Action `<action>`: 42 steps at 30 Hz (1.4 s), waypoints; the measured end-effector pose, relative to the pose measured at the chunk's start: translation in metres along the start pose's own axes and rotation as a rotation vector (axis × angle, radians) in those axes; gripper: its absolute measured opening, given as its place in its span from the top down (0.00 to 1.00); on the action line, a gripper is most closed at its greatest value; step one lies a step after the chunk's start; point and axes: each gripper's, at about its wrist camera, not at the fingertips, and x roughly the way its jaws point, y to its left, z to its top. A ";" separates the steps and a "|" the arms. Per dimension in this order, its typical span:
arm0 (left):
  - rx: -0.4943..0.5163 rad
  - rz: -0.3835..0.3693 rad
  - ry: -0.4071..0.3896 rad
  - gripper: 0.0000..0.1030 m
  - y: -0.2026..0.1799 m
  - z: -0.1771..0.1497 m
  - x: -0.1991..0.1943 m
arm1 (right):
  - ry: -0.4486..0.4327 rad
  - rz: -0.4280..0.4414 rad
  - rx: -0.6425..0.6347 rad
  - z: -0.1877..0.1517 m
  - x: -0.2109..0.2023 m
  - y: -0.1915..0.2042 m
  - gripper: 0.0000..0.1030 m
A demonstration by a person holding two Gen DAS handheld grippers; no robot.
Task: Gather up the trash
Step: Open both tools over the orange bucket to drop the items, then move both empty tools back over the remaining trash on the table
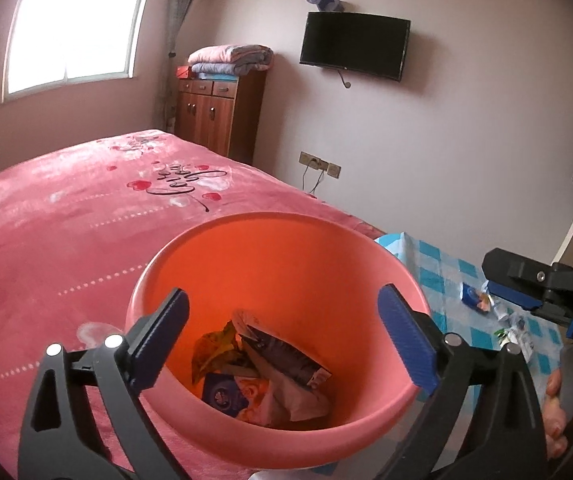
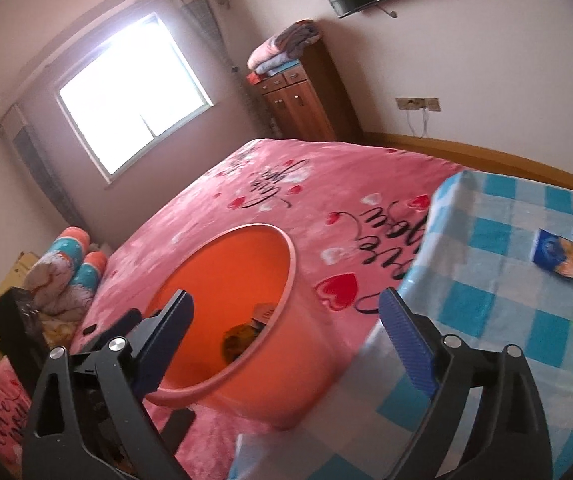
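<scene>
Hanging wide open and empty over the orange basin [image 1: 278, 280] that already held wrappers [image 1: 262, 376], left gripper [image 1: 282, 340] and right gripper [image 2: 286, 348] faced remaining litter, blue packet [image 2: 554, 256] beyond on checked cloth [image 2: 486, 264]

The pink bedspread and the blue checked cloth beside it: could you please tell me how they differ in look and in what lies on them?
The pink bedspread is printed with hearts and black script; the blue checked cloth has plain blue and white squares. The bedspread carries the orange bin, which already holds wrappers; the checked cloth carries loose litter, such as a blue packet. The bedspread covers far more area. Both lie spread flat.
</scene>
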 end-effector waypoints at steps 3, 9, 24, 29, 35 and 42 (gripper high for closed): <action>0.026 0.016 0.004 0.05 -0.006 0.000 -0.002 | -0.001 -0.017 0.020 -0.005 -0.005 -0.009 0.10; 0.057 0.035 -0.003 0.04 -0.018 0.000 -0.009 | -0.009 -0.056 0.038 -0.016 -0.017 -0.025 0.10; 0.109 0.010 0.009 0.04 -0.057 -0.010 -0.018 | -0.045 -0.149 0.015 -0.042 -0.053 -0.045 0.08; 0.140 -0.005 0.018 0.04 -0.076 -0.015 -0.020 | -0.058 -0.165 0.037 -0.049 -0.065 -0.060 0.08; 0.172 -0.012 0.030 0.04 -0.097 -0.020 -0.020 | -0.065 -0.177 0.075 -0.058 -0.079 -0.080 0.07; 0.214 -0.016 0.039 0.04 -0.122 -0.029 -0.018 | -0.084 -0.181 0.112 -0.069 -0.095 -0.102 0.07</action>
